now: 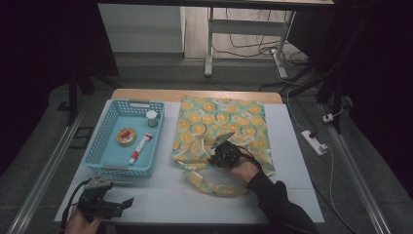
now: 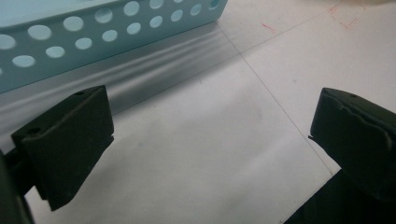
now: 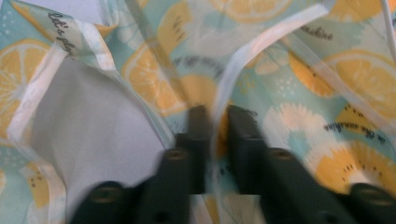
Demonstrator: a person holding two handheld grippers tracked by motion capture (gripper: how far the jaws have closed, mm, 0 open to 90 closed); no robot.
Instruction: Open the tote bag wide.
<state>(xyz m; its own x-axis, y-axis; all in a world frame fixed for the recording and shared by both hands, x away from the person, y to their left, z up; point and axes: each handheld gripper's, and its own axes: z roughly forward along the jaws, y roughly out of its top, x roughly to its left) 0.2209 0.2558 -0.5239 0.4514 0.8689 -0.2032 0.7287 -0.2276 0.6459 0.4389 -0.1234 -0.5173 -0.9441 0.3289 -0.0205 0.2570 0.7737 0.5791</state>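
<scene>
A tote bag [image 1: 219, 122] printed with orange slices lies flat on the white table, its handle loop [image 1: 214, 187] trailing toward the front edge. My right gripper [image 1: 217, 155] rests on the bag's near opening. In the right gripper view its jaws stand almost together, and the right gripper [image 3: 218, 114] pinches a white-edged strip of the bag's rim [image 3: 243, 56]. To the left of the jaws the bag's pale lining [image 3: 93, 126] shows. My left gripper [image 1: 127, 202] lies at the front left of the table. The left gripper [image 2: 212, 112] is open, with bare tabletop between its jaws.
A light blue perforated basket [image 1: 104, 141] [image 2: 93, 42] stands left of the bag and holds a small white-lidded jar [image 1: 152, 117], a round yellow tin [image 1: 125, 136] and a red-and-white tube [image 1: 140, 147]. A power strip [image 1: 314, 141] lies off the table's right side.
</scene>
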